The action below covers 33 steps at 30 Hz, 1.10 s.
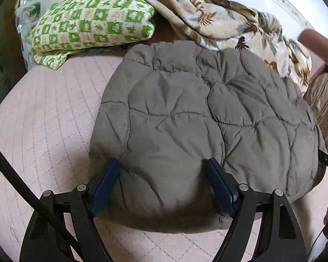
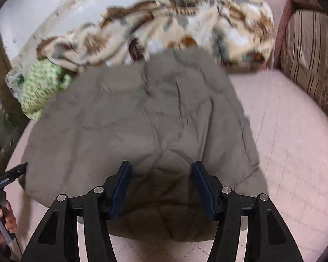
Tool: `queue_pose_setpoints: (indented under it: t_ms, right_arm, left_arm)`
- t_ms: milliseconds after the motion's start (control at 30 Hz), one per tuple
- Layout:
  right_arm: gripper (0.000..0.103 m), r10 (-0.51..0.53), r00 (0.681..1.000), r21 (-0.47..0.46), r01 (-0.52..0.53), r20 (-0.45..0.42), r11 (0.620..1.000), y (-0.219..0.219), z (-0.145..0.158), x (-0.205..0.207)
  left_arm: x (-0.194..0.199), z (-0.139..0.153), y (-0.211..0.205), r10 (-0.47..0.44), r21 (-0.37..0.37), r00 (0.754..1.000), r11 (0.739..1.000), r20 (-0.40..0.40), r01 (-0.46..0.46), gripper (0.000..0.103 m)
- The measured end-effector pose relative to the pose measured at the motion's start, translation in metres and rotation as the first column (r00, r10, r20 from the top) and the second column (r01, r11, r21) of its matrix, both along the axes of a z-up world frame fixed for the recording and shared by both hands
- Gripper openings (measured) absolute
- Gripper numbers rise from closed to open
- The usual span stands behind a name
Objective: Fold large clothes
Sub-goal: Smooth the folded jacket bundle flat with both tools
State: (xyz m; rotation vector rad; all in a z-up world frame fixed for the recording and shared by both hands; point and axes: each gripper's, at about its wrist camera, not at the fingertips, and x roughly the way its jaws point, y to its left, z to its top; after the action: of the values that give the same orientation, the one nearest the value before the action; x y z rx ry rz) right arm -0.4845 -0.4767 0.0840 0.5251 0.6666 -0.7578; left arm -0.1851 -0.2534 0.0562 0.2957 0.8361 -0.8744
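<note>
Left wrist view: grey quilted jacket (image 1: 199,118) lies on pink quilted bed cover (image 1: 43,120), already a compact, roughly rectangular bundle, no sleeves showing. Left tool (image 1: 161,166) spread wide over near edge, gripping nothing. Green patterned pillow (image 1: 91,21) and leaf-print blanket (image 1: 225,19) behind.

Right wrist view: blurred. Same jacket (image 2: 142,118) fills centre. Right tool (image 2: 161,168) also agape above near edge, nothing held.

Judgement: fold looks mostly done; possibly one last fold or smoothing left.
</note>
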Motion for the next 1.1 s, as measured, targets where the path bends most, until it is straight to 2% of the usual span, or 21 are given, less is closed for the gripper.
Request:
queue_pose_setpoints:
  t_ms: [200,300,567,700,833,933,1000,1100]
  right_arm:
    - [0.064,-0.016,1.000,0.061,0.016,0.012,0.998,-0.010,-0.010,0.001]
    - [0.064,-0.015,1.000,0.076,0.014,0.016,0.997,-0.011,-0.009,-0.002]
    - [0.065,-0.033,0.993,0.025,0.030,0.109,0.999,0.006,0.035,-0.029]
    - [0.065,-0.077,0.988,0.052,0.071,0.135,0.996,-0.001,0.038,-0.048]
    - [0.065,-0.123,0.976,0.159,0.095,0.180,0.983,-0.014,0.027,-0.063]
    - [0.065,-0.134,0.979,0.218,0.099,0.155,0.971,-0.019,0.012,-0.061]
    - [0.065,-0.128,0.982,0.239,0.093,0.139,0.967,-0.021,0.004,-0.059]
    - [0.065,-0.123,0.983,0.236,0.088,0.138,0.968,-0.021,0.007,-0.059]
  left_arm:
    - [0.007,-0.008,-0.006,0.013,0.014,0.999,1.000,-0.038,-0.012,0.086]
    - [0.003,-0.005,-0.005,0.019,0.013,1.000,1.000,-0.022,-0.019,0.086]
    - [0.002,0.018,0.013,0.035,-0.018,0.999,0.999,-0.020,-0.035,0.086]
    - [0.007,0.021,0.024,0.065,-0.003,0.998,0.998,-0.017,-0.065,0.086]
    - [0.022,0.010,0.032,0.100,0.015,0.991,0.995,-0.085,-0.099,0.086]
    - [0.032,-0.005,0.032,0.113,0.029,0.978,0.994,-0.177,-0.109,0.086]
    - [0.036,-0.010,0.032,0.117,0.025,0.969,0.993,-0.217,-0.114,0.086]
    - [0.037,-0.007,0.034,0.121,0.016,0.967,0.993,-0.226,-0.121,0.086]
